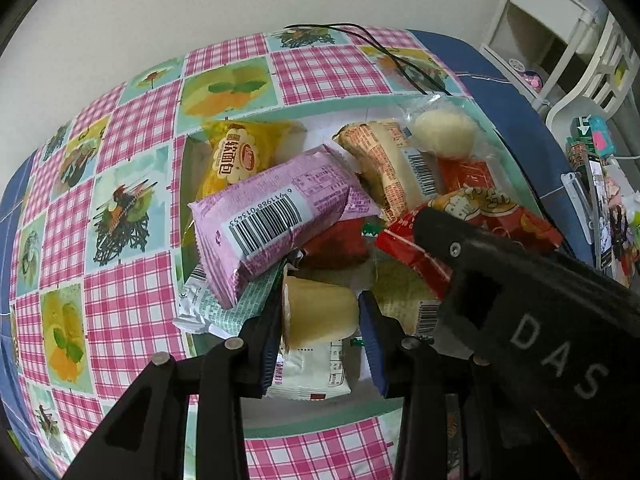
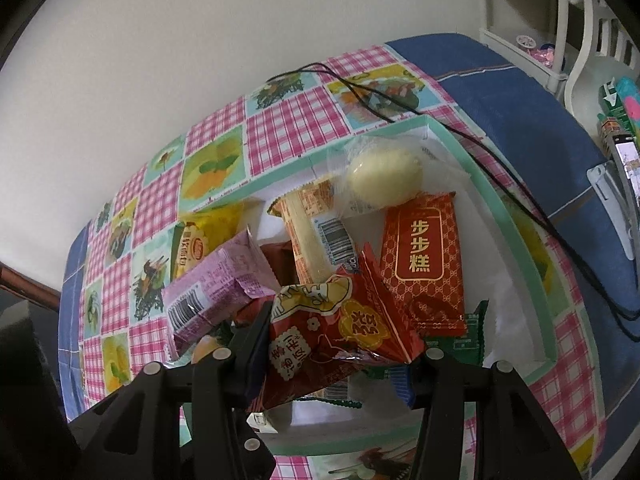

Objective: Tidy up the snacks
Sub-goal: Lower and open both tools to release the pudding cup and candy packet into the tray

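A white tray with a mint-green rim (image 1: 181, 208) (image 2: 516, 240) on the checked tablecloth holds a heap of snack packets. My left gripper (image 1: 322, 320) points down into it, shut on a yellow jelly cup (image 1: 320, 312) that sits between its blue pads. My right gripper (image 2: 340, 344) is shut on a red packet with yellow print (image 2: 340, 332) (image 1: 404, 240); its black body (image 1: 520, 292) shows in the left wrist view. A purple packet (image 1: 280, 208) (image 2: 212, 292) lies on top of the heap, next to both grippers.
Also in the tray: a yellow bread packet (image 1: 236, 152), a long orange-and-white packet (image 2: 316, 232), a bagged pale bun (image 2: 384, 176), a red cake packet (image 2: 420, 256). A black cable (image 2: 400, 108) crosses the far corner. White shelves (image 1: 560, 20) stand at right.
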Demonstrator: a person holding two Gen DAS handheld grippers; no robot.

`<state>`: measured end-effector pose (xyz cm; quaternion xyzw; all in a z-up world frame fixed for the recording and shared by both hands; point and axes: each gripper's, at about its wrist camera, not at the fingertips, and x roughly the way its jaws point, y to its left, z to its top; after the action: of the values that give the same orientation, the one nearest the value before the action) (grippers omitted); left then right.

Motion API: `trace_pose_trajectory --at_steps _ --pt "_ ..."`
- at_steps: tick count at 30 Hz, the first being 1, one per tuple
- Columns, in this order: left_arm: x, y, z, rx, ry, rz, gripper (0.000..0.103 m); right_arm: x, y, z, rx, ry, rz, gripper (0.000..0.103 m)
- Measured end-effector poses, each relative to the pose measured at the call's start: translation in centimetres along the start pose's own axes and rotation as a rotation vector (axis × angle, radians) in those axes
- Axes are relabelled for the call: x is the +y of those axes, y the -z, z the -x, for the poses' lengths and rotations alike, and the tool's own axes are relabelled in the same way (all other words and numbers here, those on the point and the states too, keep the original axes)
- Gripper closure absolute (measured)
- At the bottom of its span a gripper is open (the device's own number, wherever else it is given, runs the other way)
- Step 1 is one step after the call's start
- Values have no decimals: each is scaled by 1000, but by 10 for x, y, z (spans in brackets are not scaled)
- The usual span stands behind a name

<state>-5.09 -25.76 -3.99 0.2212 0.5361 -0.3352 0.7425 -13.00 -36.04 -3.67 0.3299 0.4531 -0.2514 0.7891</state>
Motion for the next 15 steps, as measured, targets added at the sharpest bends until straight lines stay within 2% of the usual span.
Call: trace_pose_trajectory --at_steps 8,15 --pt "-2 0 2 8 23 -12 63 0 1 -2 13 13 1 48" --pt "-2 0 10 -1 43 -10 57 2 0 2 7 19 16 43"
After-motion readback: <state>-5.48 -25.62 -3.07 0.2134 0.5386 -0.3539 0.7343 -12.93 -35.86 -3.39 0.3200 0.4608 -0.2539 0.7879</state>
